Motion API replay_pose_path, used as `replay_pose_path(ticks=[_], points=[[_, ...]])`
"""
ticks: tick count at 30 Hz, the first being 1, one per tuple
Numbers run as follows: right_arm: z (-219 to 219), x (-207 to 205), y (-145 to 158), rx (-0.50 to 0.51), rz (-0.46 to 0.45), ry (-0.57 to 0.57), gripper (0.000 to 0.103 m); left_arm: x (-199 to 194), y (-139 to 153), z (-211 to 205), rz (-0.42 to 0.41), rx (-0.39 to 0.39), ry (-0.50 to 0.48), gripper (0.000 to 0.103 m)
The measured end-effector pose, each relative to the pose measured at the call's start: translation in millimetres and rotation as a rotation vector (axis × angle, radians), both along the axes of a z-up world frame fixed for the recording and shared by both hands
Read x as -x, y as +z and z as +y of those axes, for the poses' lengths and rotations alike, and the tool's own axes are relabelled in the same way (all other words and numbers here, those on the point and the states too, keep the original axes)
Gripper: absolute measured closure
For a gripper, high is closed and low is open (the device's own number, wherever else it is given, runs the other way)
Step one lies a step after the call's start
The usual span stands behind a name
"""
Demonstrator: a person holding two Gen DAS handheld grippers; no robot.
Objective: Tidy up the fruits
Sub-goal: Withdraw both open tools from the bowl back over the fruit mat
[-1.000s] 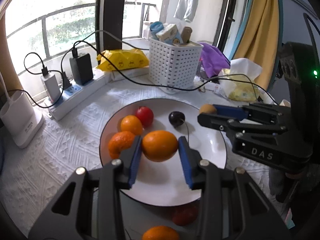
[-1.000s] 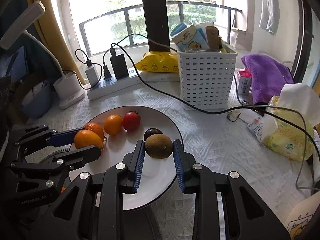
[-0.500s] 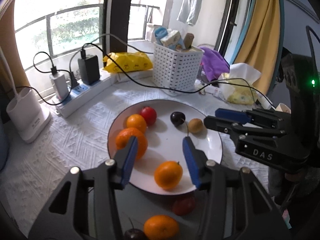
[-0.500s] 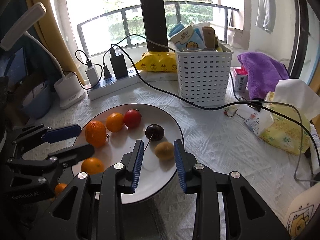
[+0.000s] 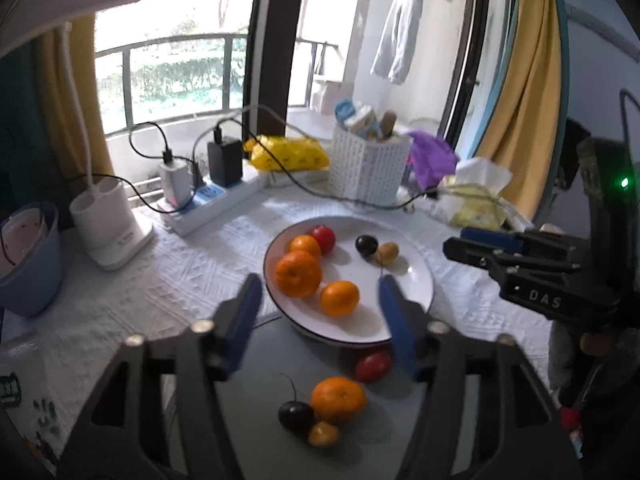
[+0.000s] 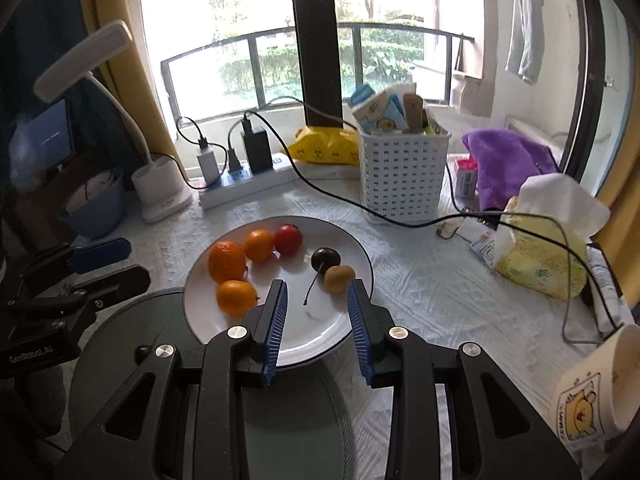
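Hovering above the white plate (image 5: 416, 276), the left tongs (image 5: 320, 308) have just been opening and stand wide with nothing between them. The right tongs (image 6: 316, 320) stand at a narrow gap, empty too. Six fruits (image 6: 236, 297) lie on the plate; four more (image 5: 338, 398) sit on the grey tray (image 5: 256, 360) nearer on the desk (image 5: 168, 280).

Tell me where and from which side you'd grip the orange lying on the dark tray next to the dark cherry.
Grip the orange across its round middle, coming down from above with the pads on its left and right flanks. The cherry presses against its near-left side and a small yellow fruit sits just in front, so a low approach would likely knock them.
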State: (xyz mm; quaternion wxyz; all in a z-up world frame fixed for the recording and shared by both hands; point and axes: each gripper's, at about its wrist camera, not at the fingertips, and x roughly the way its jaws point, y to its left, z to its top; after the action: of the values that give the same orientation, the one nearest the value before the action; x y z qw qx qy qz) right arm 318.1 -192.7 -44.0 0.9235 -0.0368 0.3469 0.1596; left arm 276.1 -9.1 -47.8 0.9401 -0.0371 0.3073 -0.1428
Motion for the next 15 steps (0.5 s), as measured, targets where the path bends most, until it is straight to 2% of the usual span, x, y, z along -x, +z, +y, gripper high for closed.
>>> replay_pose_path(ticks=[5,15], points=[[2.7,22.4,14.7,0.001,-0.035,-0.001,0.061,26.7,15.1,13.1,-0.058,0.023,0.016,0.037],[13.7,58.4,30.4,0.006,-0.085,0.005,0.061,69.6,21.3,36.6,-0.096,0.032,0.049,0.037]])
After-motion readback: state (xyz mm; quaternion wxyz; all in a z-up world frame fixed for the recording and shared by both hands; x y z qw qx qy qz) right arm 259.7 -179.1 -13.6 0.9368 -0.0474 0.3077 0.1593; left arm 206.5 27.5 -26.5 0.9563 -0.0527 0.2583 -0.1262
